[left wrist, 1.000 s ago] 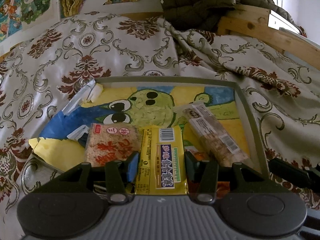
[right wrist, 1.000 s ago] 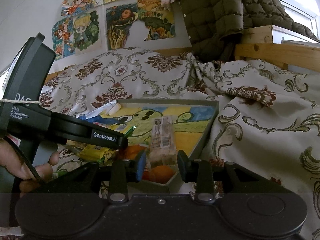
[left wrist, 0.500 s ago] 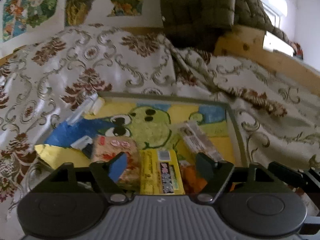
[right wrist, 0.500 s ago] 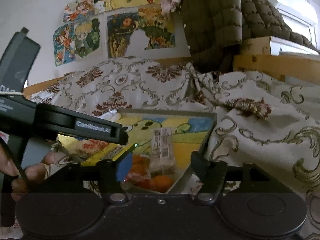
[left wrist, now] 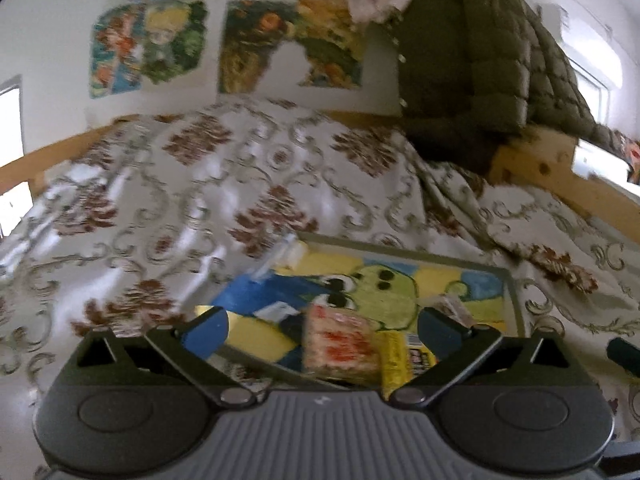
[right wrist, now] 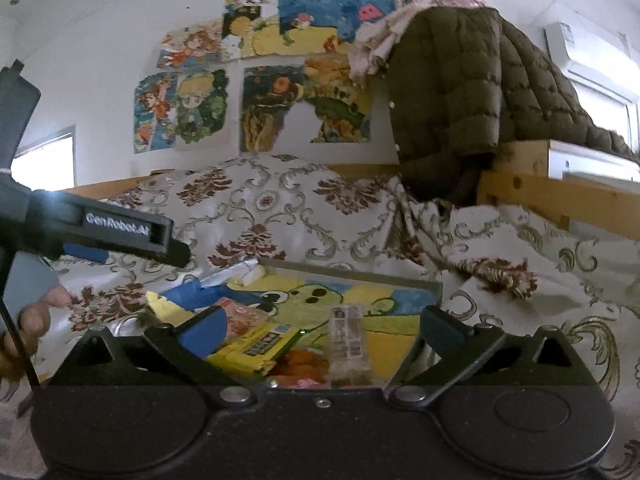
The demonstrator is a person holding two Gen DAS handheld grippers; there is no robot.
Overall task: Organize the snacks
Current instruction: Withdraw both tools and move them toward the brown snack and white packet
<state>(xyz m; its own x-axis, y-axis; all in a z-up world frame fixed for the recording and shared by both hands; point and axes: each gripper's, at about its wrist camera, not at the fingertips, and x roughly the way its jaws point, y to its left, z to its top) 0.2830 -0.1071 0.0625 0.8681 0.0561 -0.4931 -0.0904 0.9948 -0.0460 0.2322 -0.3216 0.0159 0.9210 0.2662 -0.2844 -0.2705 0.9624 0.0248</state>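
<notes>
A tray (left wrist: 514, 280) with a green cartoon picture lies on the bed and holds the snacks. In the left wrist view I see a red-and-white snack pack (left wrist: 340, 344), a yellow pack (left wrist: 400, 360) and a clear long pack (left wrist: 452, 306). My left gripper (left wrist: 324, 324) is open and empty, raised above the tray's near edge. In the right wrist view the tray (right wrist: 434, 286) holds the yellow pack (right wrist: 256, 344), the clear pack (right wrist: 346, 336) and orange snacks (right wrist: 300, 362). My right gripper (right wrist: 320, 326) is open and empty, above the tray's near end.
The patterned bedspread (left wrist: 180, 200) surrounds the tray. A wooden bed rail (right wrist: 560, 200) with an olive puffer jacket (right wrist: 460, 80) stands at the right. Posters (right wrist: 260, 100) hang on the back wall. The left gripper's body (right wrist: 100, 224) and the hand holding it fill the right view's left edge.
Both grippers have opened wide and lifted up and back from the tray. The left one has let go of the yellow pack, which now lies in the tray.
</notes>
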